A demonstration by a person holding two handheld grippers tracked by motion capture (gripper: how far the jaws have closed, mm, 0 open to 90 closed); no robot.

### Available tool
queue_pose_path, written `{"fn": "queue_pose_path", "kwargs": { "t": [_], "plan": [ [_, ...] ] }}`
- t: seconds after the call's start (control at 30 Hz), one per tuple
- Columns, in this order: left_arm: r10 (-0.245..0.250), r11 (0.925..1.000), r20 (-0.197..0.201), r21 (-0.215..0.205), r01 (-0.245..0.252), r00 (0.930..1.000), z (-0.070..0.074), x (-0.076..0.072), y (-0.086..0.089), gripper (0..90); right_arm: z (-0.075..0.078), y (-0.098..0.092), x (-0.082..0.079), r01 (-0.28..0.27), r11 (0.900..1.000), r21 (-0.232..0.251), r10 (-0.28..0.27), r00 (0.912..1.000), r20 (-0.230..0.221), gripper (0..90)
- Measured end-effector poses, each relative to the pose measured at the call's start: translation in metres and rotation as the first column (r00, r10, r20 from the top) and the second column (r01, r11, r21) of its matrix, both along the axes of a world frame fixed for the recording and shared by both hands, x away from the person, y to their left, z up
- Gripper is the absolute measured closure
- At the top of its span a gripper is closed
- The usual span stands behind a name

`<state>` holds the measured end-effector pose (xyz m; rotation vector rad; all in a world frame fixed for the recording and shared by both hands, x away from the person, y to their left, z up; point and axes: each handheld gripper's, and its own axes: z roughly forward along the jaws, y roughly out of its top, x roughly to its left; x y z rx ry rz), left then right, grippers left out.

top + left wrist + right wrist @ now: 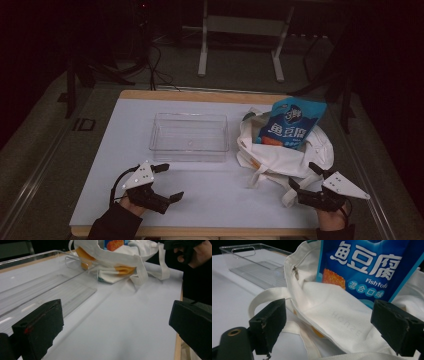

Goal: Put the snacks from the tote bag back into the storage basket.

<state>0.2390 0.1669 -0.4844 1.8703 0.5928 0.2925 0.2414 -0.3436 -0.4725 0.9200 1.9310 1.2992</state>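
Note:
A white cloth tote bag (280, 150) lies on the right side of the white table, and a blue snack pouch (291, 122) marked "Fish tofu" sticks out of its mouth. Left of it stands a clear plastic tray (189, 136), empty. My right gripper (305, 177) sits open just in front of the bag, its jaws spread toward the cloth (337, 315) and the pouch (367, 262), touching neither. My left gripper (169, 182) rests open near the front left, nothing between its jaws, facing the tray (50, 287) and the bag (120, 260).
The bag's straps (265, 177) trail onto the table in front of it. The table's wooden front edge (200, 231) runs close below both hands. Beyond the table stand a white frame's legs (202, 55) and dark cables on the floor.

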Motion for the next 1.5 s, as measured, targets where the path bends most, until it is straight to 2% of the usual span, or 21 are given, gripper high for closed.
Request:
{"fn": "queue_pose_path", "kwargs": {
  "t": [0.1, 0.17, 0.2, 0.23, 0.33, 0.47, 0.57, 0.67, 0.73, 0.77, 0.8, 0.87, 0.93, 1.03, 1.17, 1.5],
  "plan": [
    [-0.018, 0.9985, -0.005, 0.052, 0.018, 0.9998, 0.001, -0.002, 0.001, 0.0, 0.002, 0.0, 0.002, -0.025, 1.0, -0.011, 0.025, 0.9992, -0.032, 13.2],
    [-0.018, 0.9985, -0.005, 0.052, 0.018, 0.9998, 0.001, -0.002, 0.001, 0.0, 0.002, -0.001, 0.003, -0.033, 0.999, -0.015, 0.032, 0.9987, -0.04, 13.2],
    [-0.027, 0.9993, -0.025, 0.026, 0.027, 0.9993, 0.003, -0.002, 0.006, 0.0, 0.002, -0.001, 0.003, -0.033, 0.999, -0.015, 0.032, 0.9987, -0.04, 13.1],
    [-0.028, 0.9995, -0.024, 0.014, 0.029, 0.9993, 0.005, -0.003, 0.007, 0.0, 0.005, -0.001, 0.002, -0.034, 0.999, -0.019, 0.033, 0.9981, -0.052, 13.2],
    [-0.045, 0.9988, -0.033, 0.018, 0.045, 0.9985, 0.009, -0.007, 0.009, 0.0, 0.008, -0.003, 0.001, -0.042, 0.999, -0.012, 0.041, 0.9971, -0.064, 13.1],
    [-0.06, 0.9972, -0.04, 0.043, 0.061, 0.9974, 0.009, -0.012, 0.007, 0.0, 0.011, -0.006, -0.001, -0.038, 0.999, -0.012, 0.036, 0.9956, -0.086, 13.1],
    [-0.082, 0.9962, -0.077, 0.025, 0.084, 0.9937, 0.009, -0.01, 0.006, 0.0, 0.013, -0.01, -0.002, -0.044, 0.999, -0.006, 0.043, 0.9941, -0.099, 13.1],
    [-0.101, 0.9948, -0.11, -0.028, 0.098, 0.9888, 0.009, -0.007, 0.003, 0.0, 0.015, -0.011, -0.002, -0.044, 0.998, -0.039, 0.039, 0.9934, -0.108, 13.2],
    [-0.107, 0.9936, -0.124, -0.05, 0.101, 0.9866, 0.011, -0.004, -0.001, 0.0, 0.018, -0.012, -0.002, -0.051, 0.998, -0.031, 0.047, 0.9918, -0.119, 13.0],
    [-0.107, 0.9937, -0.123, -0.047, 0.102, 0.9866, 0.012, -0.003, -0.004, 0.0, 0.019, -0.013, -0.002, -0.052, 0.998, -0.029, 0.048, 0.9916, -0.12, 12.6],
    [-0.095, 0.9954, -0.117, -0.023, 0.093, 0.9885, 0.013, -0.003, -0.007, 0.0, 0.02, -0.013, -0.002, -0.04, 0.999, -0.031, 0.036, 0.9925, -0.117, 12.6],
    [-0.051, 0.998, -0.071, 0.033, 0.054, 0.9961, 0.017, -0.005, -0.015, 0.0, 0.022, -0.014, -0.002, -0.033, 0.999, -0.028, 0.03, 0.9929, -0.115, 12.2],
    [-0.074, 0.9955, -0.058, 0.054, 0.077, 0.9956, 0.02, -0.004, -0.019, 0.0, 0.024, -0.016, -0.002, -0.047, 0.999, -0.011, 0.046, 0.9916, -0.121, 11.6],
    [-0.091, 0.9918, -0.049, 0.086, 0.095, 0.9947, 0.023, 0.0, -0.028, 0.0, 0.024, -0.016, -0.001, -0.042, 0.999, -0.024, 0.039, 0.9914, -0.125, 11.6],
    [-0.123, 0.9891, -0.053, 0.075, 0.127, 0.991, 0.025, 0.007, -0.037, 0.0, 0.026, -0.016, 0.0, -0.054, 0.998, -0.015, 0.052, 0.9902, -0.129, 11.6],
    [-0.132, 0.9892, -0.034, 0.06, 0.133, 0.9907, 0.033, 0.025, -0.053, 0.0, 0.036, -0.017, 0.007, -0.085, 0.996, -0.002, 0.085, 0.9905, -0.109, 11.6]
  ]
}}
